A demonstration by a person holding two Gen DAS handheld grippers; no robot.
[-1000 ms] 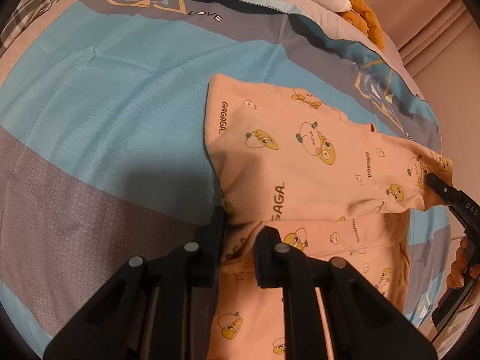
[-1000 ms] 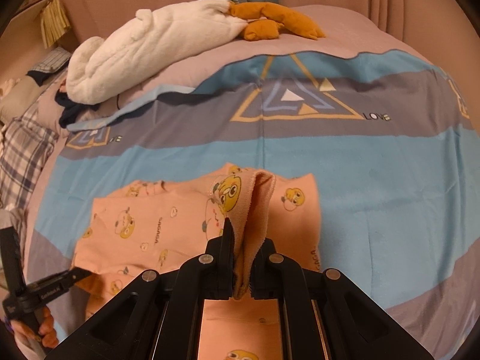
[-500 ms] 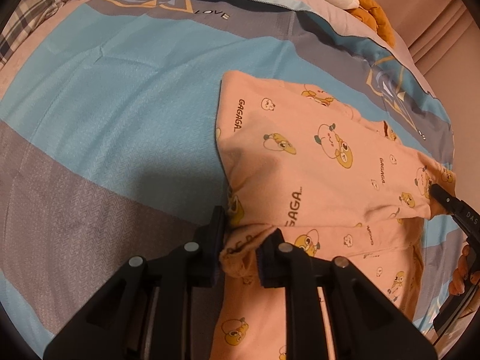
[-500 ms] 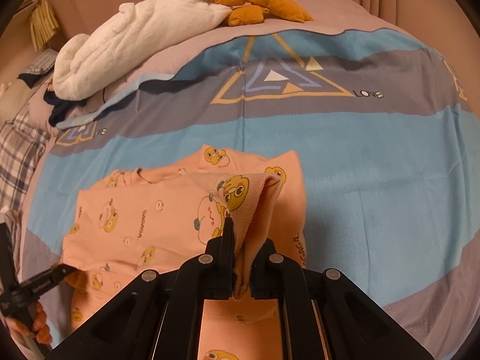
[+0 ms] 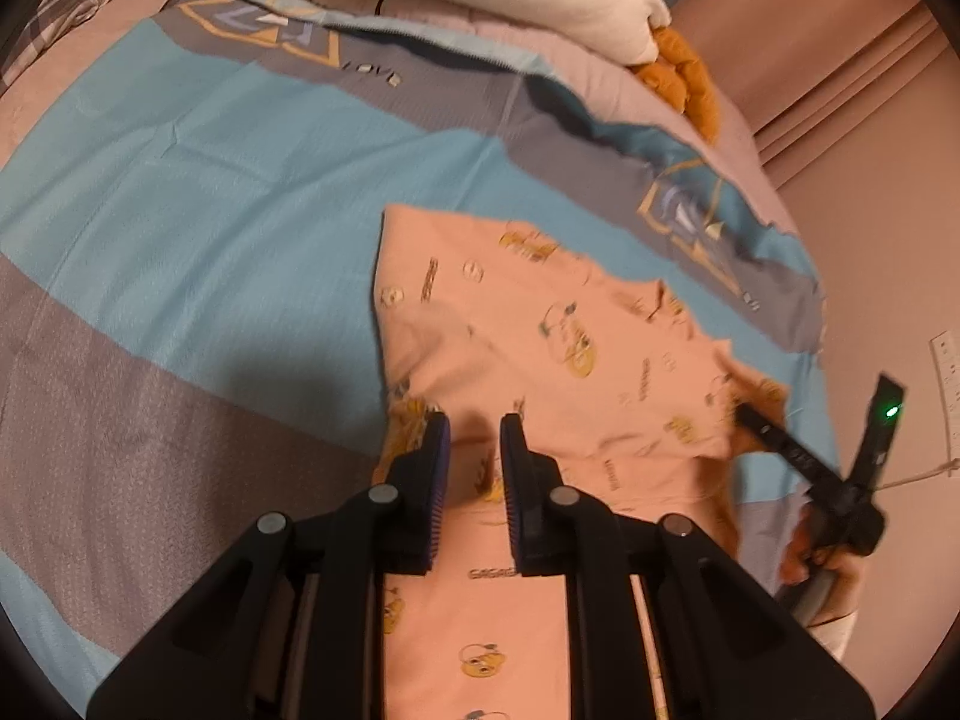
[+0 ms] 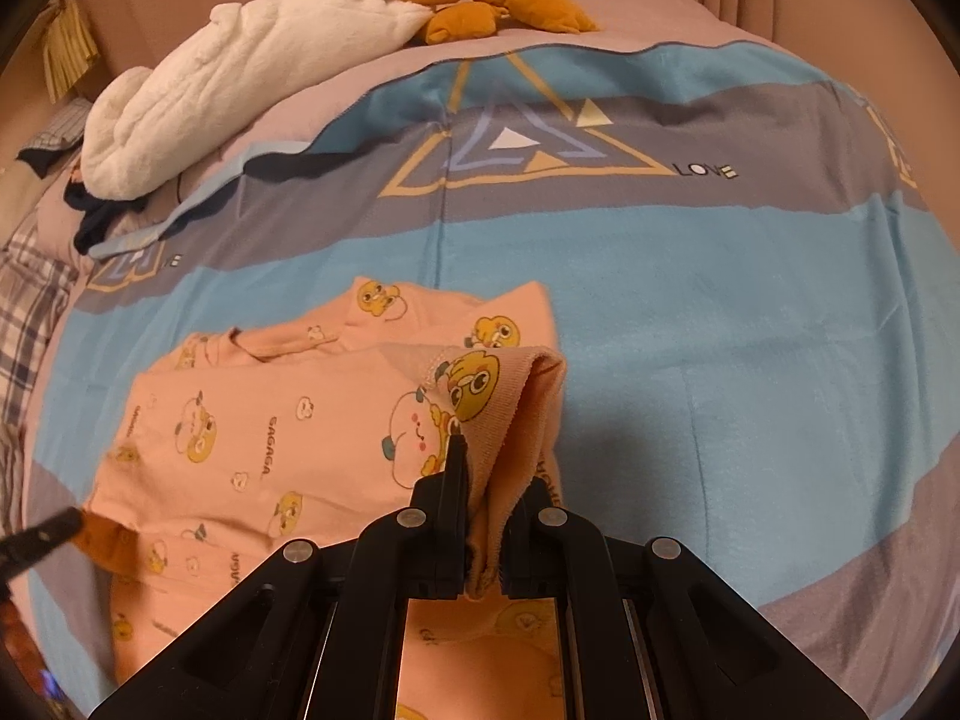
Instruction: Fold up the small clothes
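We pinch a bunched edge of the one peach cotton garment printed with yellow cartoon chicks [image 6: 258, 450] in our right hand-held gripper [image 6: 483, 516], clamped shut on the cloth, probably to carry that side over as a fold. The garment lies on the blue-and-grey striped bed cover [image 6: 750, 330]. Our left hand-held gripper [image 5: 474, 450] hangs over the garment's near part, jaws slightly parted with nothing between them. We count two grippers, one garment.
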